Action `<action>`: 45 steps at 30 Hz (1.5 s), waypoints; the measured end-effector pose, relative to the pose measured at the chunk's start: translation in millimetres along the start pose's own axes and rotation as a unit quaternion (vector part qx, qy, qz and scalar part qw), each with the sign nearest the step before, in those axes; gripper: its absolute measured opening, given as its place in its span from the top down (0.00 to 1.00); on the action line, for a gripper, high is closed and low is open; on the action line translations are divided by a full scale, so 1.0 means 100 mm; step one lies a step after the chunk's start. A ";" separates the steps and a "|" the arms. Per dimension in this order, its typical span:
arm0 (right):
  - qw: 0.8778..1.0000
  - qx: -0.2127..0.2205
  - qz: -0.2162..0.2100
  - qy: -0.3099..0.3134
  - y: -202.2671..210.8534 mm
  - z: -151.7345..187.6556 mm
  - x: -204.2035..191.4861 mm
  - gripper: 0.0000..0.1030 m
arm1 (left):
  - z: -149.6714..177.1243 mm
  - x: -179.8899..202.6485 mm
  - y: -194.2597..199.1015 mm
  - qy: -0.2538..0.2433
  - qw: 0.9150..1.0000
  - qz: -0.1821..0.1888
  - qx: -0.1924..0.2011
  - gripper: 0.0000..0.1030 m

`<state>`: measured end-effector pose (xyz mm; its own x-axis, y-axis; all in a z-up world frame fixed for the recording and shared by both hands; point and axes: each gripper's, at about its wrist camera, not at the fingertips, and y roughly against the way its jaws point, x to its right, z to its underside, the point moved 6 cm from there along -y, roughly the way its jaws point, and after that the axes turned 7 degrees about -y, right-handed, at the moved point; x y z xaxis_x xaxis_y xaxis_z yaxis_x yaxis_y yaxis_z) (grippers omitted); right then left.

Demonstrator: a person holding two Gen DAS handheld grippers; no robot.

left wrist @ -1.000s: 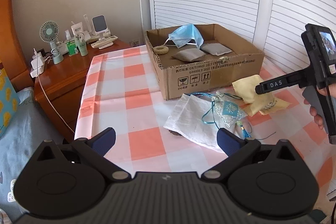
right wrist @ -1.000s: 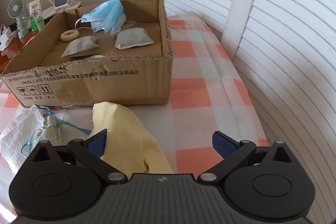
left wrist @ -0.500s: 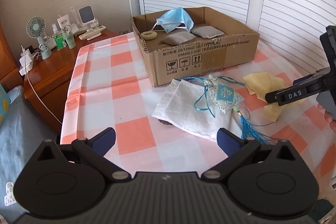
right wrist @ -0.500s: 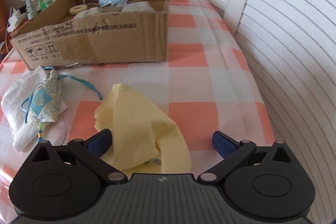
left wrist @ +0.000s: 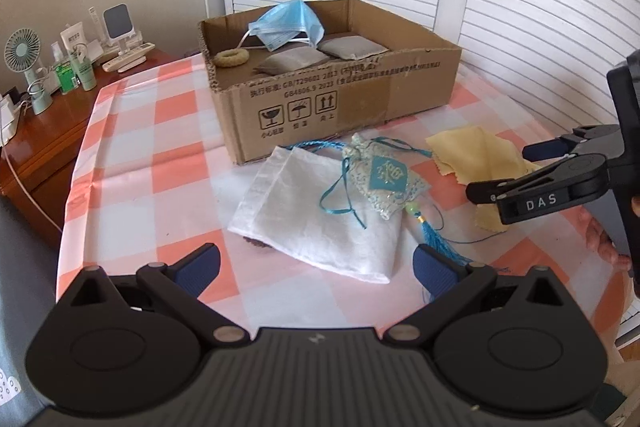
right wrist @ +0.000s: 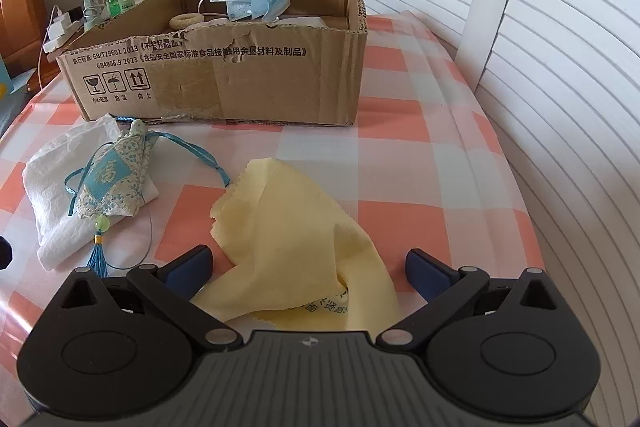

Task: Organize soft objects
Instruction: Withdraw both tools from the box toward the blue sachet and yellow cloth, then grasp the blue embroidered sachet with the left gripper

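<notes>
Both jaws wide open, nothing held. Yellow cloth (right wrist: 292,239) between right gripper (right wrist: 308,267) jaws; only a fold could be pinched, cloth dropped short of box (right wrist: 224,67).

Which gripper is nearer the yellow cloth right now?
Right. The right gripper is open directly over the yellow cloth, fingers straddling it. The left gripper hangs back over the white pouch, beside the cloth.

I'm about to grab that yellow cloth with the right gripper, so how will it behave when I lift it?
The yellow cloth lies crumpled in soft folds, so it will probably go limp and drape from the right gripper. It looks thin, so likely very light. Something printed shows under its near edge and may stay behind.
</notes>
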<state>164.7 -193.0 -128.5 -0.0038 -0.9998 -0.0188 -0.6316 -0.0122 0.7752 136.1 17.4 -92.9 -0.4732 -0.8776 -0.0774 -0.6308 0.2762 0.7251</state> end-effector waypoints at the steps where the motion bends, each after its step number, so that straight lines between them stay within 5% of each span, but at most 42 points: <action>1: 1.000 0.002 0.000 0.001 0.00 0.00 0.00 0.00 | -0.03 0.02 -0.02 -0.002 1.000 0.004 0.004 0.01; 9: 1.000 0.012 -0.012 0.016 0.02 0.03 0.01 0.00 | -0.32 0.20 -0.23 -0.009 0.999 0.033 0.025 0.07; 20: 0.999 0.020 -0.031 0.039 0.04 0.06 0.02 0.00 | -0.45 0.41 -0.68 0.005 0.997 0.072 -0.020 0.43; 32: 0.998 0.025 -0.035 0.043 0.07 0.08 0.01 0.00 | -0.58 0.46 -0.87 -0.018 0.999 0.027 -0.029 0.43; 38: 0.998 0.025 -0.035 0.043 0.07 0.09 0.01 0.00 | -0.53 0.41 -0.80 -0.013 0.999 0.024 -0.028 0.62; 45: 0.998 0.025 -0.035 0.043 0.07 0.09 0.02 0.00 | -0.32 0.22 -0.62 -0.011 0.999 0.011 -0.044 0.61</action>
<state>153.4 -194.5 -128.3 0.1069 -0.9941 -0.0167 -0.6661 -0.0841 0.7411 184.3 -32.0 -117.2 -0.5005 -0.8625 -0.0746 -0.5632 0.2589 0.7847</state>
